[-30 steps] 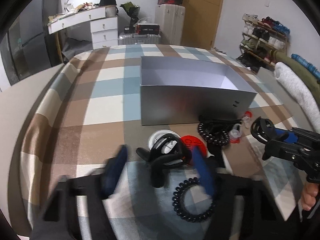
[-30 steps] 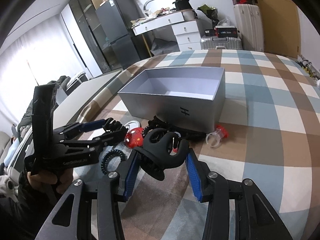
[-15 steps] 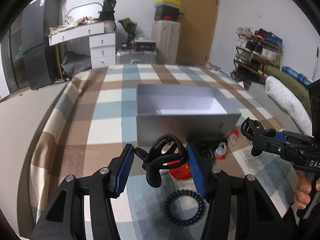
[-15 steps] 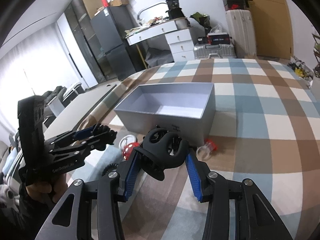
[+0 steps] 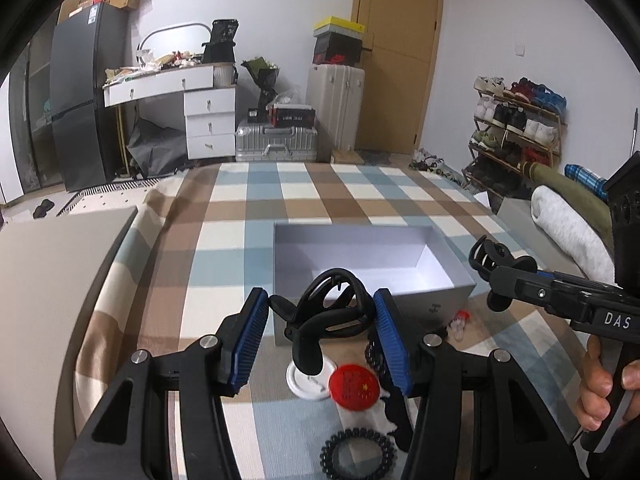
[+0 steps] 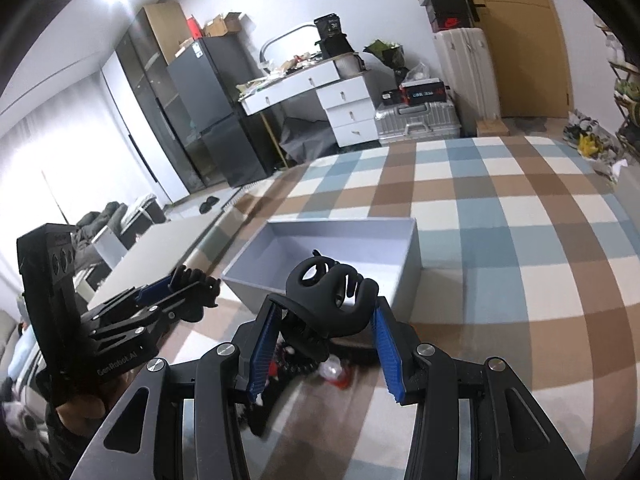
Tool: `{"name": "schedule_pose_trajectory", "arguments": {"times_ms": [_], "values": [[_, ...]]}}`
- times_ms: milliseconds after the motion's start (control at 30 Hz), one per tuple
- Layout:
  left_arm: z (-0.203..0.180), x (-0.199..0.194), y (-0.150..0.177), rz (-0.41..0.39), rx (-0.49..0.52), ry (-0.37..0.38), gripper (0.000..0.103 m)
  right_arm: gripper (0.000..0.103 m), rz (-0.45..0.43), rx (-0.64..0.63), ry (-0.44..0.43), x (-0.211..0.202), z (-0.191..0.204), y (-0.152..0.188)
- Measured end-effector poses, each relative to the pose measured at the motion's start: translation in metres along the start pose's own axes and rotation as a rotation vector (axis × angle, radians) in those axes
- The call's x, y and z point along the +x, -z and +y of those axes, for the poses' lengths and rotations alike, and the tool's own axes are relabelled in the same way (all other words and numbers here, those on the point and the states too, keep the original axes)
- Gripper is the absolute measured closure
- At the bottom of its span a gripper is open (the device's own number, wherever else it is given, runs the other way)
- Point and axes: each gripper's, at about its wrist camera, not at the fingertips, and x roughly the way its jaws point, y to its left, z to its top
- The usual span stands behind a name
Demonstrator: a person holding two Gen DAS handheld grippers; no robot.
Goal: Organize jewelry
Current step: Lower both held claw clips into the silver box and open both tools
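Black hair claws: one clamped in left gripper (image 5: 320, 322), one in right gripper (image 6: 326, 320) fingers. Carry step; next, release over grey box (image 5: 456, 264).

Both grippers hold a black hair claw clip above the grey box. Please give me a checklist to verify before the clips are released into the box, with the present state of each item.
1. Left gripper grips its black claw clip between the pads: ok.
2. Right gripper grips its black claw clip: ok.
3. Grey box open, interior free: ok.
4. Left clip fully over the box opening: not ok, it hangs at the near wall.
5. Right clip over the opening: cannot tell.
6. Spiral hair tie and red round item remain on the checked cloth: ok.
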Motion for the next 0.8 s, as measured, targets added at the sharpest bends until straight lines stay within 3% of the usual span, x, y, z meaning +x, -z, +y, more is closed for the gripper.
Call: {"name": "schedule_pose_trajectory", "arguments": {"times_ms": [267, 800], "values": [[-0.003, 0.01, -0.013, -0.016, 0.016, -0.01, 0.054, 0.058, -0.022, 0.027, -0.019, 0.013, -0.003, -0.018], [-0.005, 0.034, -0.02, 0.01, 0.02, -0.036, 0.054, 0.058, 0.039, 0.044, -0.005, 0.037, -0.011, -0.023]]}}
